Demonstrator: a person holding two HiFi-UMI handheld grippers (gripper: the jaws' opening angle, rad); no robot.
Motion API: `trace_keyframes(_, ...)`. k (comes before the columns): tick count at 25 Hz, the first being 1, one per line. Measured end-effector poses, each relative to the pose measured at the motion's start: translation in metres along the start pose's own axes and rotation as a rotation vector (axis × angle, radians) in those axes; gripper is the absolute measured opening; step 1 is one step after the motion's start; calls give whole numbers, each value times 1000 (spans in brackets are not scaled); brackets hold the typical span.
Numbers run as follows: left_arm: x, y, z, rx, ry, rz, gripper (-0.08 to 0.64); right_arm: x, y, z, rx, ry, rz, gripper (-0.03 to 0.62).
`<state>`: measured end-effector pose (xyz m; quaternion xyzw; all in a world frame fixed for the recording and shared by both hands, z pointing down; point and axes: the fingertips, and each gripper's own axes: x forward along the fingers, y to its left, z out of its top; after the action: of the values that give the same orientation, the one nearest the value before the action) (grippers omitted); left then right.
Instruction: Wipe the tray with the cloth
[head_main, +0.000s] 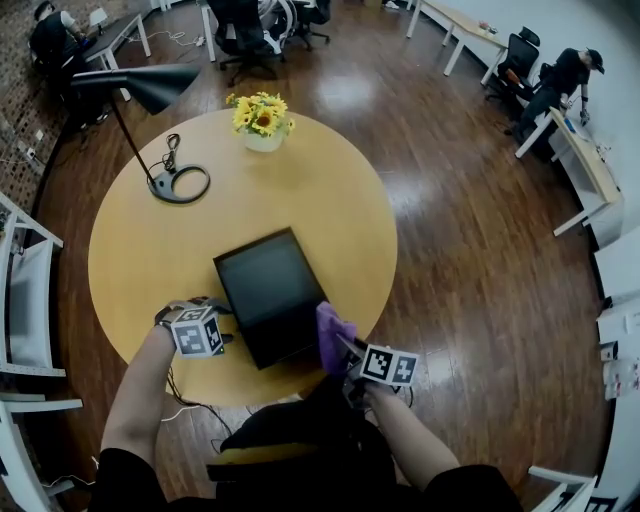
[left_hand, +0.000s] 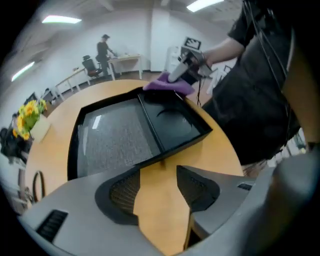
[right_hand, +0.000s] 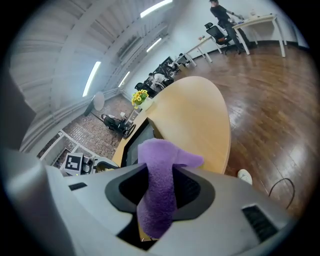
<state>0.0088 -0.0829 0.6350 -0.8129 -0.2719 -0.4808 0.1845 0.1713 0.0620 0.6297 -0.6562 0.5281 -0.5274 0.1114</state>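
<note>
The left hand-held gripper (left_hand: 157, 195) hangs over the bare table (head_main: 150, 250) just beside the left edge of the black tray (head_main: 268, 295), its jaws wide apart with nothing between them. The tray lies flat near the table's near edge. At its right near corner, the right hand-held gripper (right_hand: 160, 187) is clamped on the purple cloth (head_main: 333, 335), which sticks out past the jaws.

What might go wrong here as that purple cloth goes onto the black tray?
The left gripper stands open beside the tray, not holding it, and the tray lies near the front edge of the table. A firm wipe might slide it off. The right gripper pinches only a bunched strip of the cloth, so the cloth may pull free or wipe poorly.
</note>
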Motion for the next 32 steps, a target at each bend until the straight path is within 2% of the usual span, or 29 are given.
trace_keyframes(2,4,-1,-4,115,57,17,216,1,-1,1,-3,0,-8,137)
trace_keyframes(5,3,0,-6,170,69,40,216,4,-1,5,-3,-7,-18,137)
trace_keyframes(8,4,4,-9,164,67,91,215,12,-1,14,-21,-6,-26,136)
trace_keyframes(11,-5,17,-3,111,15,187,216,23,1,27,-62,0,-28,136)
trace_keyframes(13,-10,30,0,105,-9,243,216,33,4,37,-104,11,-26,137)
trace_keyframes(14,-9,34,0,112,-3,249,217,38,5,42,-125,21,-27,137)
trace_keyframes(16,0,36,-5,109,32,209,232,45,7,50,-161,44,-30,137)
trace_keyframes(18,10,33,-12,78,66,153,233,53,10,59,-185,64,-35,137)
trace_keyframes(21,10,30,-17,-14,66,135,213,71,17,77,-211,74,-40,137)
trace_keyframes(25,5,18,-13,-161,32,116,152,103,27,99,-308,139,-26,137)
trace_keyframes(32,8,-18,13,-367,-89,129,149,164,57,125,-457,235,8,137)
